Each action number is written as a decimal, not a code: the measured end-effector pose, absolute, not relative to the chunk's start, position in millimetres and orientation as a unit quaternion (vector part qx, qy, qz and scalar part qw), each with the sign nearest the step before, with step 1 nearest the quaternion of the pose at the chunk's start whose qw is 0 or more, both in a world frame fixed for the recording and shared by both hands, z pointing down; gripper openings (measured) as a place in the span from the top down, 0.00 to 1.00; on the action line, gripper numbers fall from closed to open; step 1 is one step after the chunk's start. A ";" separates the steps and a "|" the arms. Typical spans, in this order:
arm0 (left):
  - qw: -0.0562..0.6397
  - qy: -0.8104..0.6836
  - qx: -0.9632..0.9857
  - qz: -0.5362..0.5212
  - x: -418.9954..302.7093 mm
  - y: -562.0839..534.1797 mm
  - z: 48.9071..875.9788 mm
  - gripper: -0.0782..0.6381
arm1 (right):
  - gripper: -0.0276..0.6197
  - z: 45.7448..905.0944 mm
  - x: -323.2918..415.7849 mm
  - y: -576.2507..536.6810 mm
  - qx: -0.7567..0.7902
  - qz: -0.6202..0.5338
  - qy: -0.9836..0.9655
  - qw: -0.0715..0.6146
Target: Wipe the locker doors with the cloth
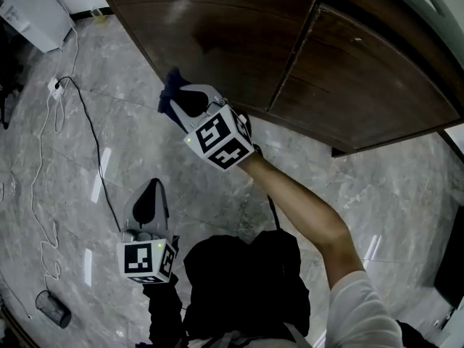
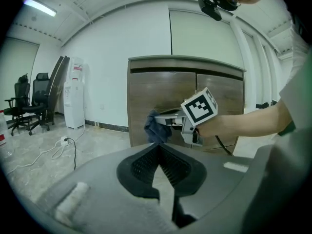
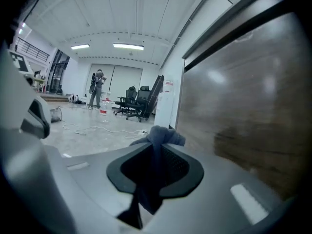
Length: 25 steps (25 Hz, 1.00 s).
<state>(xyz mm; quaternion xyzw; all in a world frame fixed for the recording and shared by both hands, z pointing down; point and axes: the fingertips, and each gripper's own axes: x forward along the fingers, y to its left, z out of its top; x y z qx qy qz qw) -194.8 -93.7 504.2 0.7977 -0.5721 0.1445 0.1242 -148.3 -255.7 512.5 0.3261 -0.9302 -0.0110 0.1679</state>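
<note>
The brown wooden locker (image 1: 232, 35) has two doors side by side, and its right door (image 1: 362, 71) lies past the seam. My right gripper (image 1: 176, 100) is shut on a dark blue cloth (image 1: 171, 85) and holds it close in front of the left door; whether it touches I cannot tell. In the right gripper view the cloth (image 3: 163, 136) bunches out of the closed jaws beside the door face (image 3: 253, 111). My left gripper (image 1: 152, 187) hangs lower over the floor, shut and empty. Its own view shows the right gripper (image 2: 163, 123) and the cloth (image 2: 155, 130) before the locker (image 2: 146, 91).
A black cable (image 1: 87, 122) and a power strip (image 1: 56, 85) lie on the marble floor at left, beside a white unit (image 1: 32, 13). A dark can (image 1: 52, 309) sits at bottom left. Office chairs (image 2: 29, 101) and a water dispenser (image 2: 75, 91) stand further off.
</note>
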 end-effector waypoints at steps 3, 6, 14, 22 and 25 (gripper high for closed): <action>0.140 -0.560 0.802 0.153 -174.6 -89.6 454.0 0.89 | 0.86 467.9 -121.8 -224.6 0.320 0.010 -0.932 0.172; 0.148 -0.549 0.808 0.154 -157.3 -87.5 394.4 0.89 | 0.86 416.4 -91.3 -191.2 0.327 0.036 -0.929 0.170; 0.148 -0.519 0.828 0.153 -111.1 -77.9 213.8 0.89 | 0.86 236.0 20.6 -102.7 0.444 0.099 -0.883 0.116; 0.121 -0.472 0.862 0.137 -51.8 -58.1 30.5 0.89 | 0.86 32.5 110.4 -26.8 0.562 0.095 -0.817 0.083; 0.111 -0.456 0.874 0.126 -39.6 -47.0 -21.2 0.89 | 0.86 -22.2 123.2 -2.9 0.594 0.088 -0.795 0.088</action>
